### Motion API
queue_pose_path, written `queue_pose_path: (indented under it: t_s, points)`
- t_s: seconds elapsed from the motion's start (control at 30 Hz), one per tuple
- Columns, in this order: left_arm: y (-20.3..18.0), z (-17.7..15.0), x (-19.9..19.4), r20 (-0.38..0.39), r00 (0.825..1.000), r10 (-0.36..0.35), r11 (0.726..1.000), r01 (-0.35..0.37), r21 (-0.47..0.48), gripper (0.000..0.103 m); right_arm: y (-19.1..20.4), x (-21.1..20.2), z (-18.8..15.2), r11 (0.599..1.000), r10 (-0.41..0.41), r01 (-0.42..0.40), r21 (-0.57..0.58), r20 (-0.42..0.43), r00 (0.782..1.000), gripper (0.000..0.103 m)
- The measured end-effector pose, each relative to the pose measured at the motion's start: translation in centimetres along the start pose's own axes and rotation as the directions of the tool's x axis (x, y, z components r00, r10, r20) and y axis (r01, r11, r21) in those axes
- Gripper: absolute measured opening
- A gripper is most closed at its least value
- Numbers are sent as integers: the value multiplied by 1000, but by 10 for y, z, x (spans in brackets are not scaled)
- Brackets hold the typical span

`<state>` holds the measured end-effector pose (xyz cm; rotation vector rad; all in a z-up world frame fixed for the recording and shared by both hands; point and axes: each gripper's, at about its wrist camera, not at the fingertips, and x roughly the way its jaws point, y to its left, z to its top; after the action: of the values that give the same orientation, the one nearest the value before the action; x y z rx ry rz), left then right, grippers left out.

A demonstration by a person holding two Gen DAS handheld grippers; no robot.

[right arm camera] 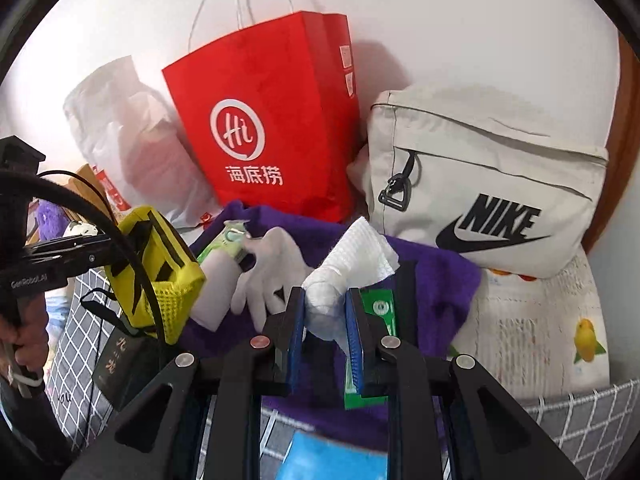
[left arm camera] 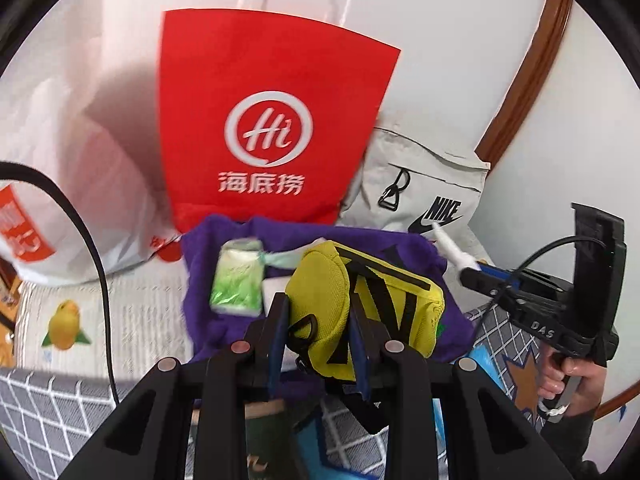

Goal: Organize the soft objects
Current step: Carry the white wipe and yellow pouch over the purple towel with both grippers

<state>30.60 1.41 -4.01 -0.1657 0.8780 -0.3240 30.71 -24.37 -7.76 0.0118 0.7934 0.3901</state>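
Left gripper [left arm camera: 318,316] clamps the yellow pouch [left arm camera: 360,300] over the purple cloth [left arm camera: 224,248]; right gripper [right arm camera: 325,312] pinches a white tissue [right arm camera: 352,256]. Red bag [left arm camera: 272,120] reads "Hi 海底捞"; white bag [right arm camera: 480,184] reads NIKE (green packet [right arm camera: 380,312] only in right view).
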Motion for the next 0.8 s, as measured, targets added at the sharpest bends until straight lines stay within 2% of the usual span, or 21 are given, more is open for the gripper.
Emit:
queue_pose_path:
  t_s: [0.23, 0.43, 0.8]
  points:
    - [1, -3, 23, -16, 1000, -25, 1000, 25, -15, 27, -15, 24, 0, 1000, 12, -11, 17, -56, 998, 20]
    - [6, -4, 32, -36, 999, -4, 1000, 3, -15, 27, -26, 42, -5, 999, 28, -24, 31, -117, 993, 20]
    - [5, -6, 42, -55, 998, 5, 1000, -6, -7, 27, -21, 70, -17, 997, 81, -81, 10, -208, 975, 20]
